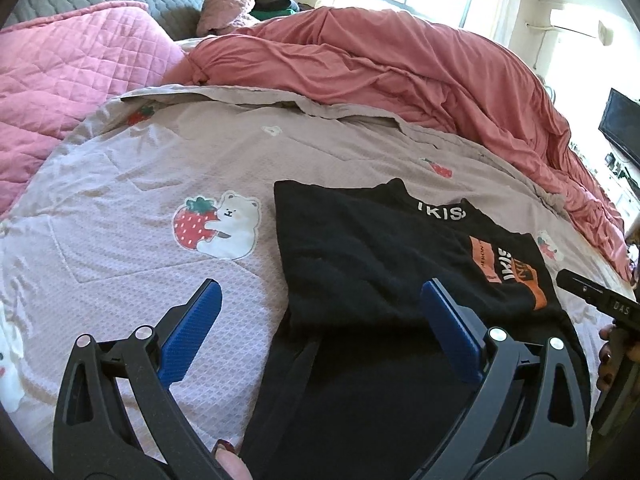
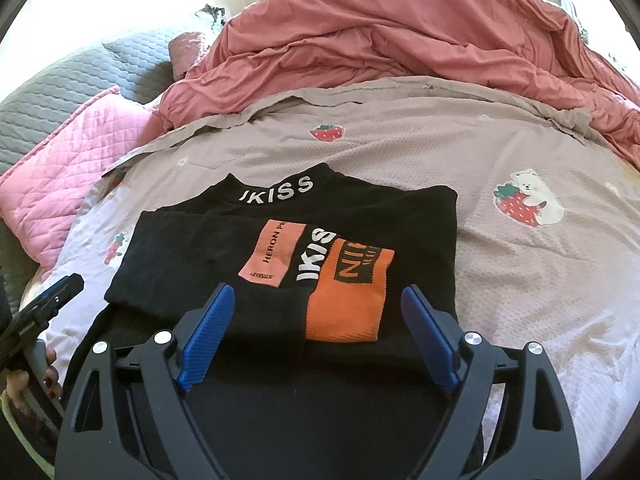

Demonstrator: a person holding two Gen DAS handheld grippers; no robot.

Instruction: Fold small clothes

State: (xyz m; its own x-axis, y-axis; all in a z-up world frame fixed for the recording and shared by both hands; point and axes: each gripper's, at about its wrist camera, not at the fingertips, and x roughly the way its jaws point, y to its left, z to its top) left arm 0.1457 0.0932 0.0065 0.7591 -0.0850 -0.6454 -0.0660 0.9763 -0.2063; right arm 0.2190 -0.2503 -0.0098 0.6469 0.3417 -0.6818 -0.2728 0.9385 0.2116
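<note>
Both the left gripper (image 1: 320, 334) and right gripper (image 2: 318, 336) hover wide open, empty, above the folded black IKISS shirt (image 2: 200, 256) on the strawberry-print blanket (image 2: 400, 140).

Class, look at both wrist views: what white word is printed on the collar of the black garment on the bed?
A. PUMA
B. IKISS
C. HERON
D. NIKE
B: white letters reading IKISS run along the collar of the black garment, which lies on the strawberry-print bedcover.
</note>
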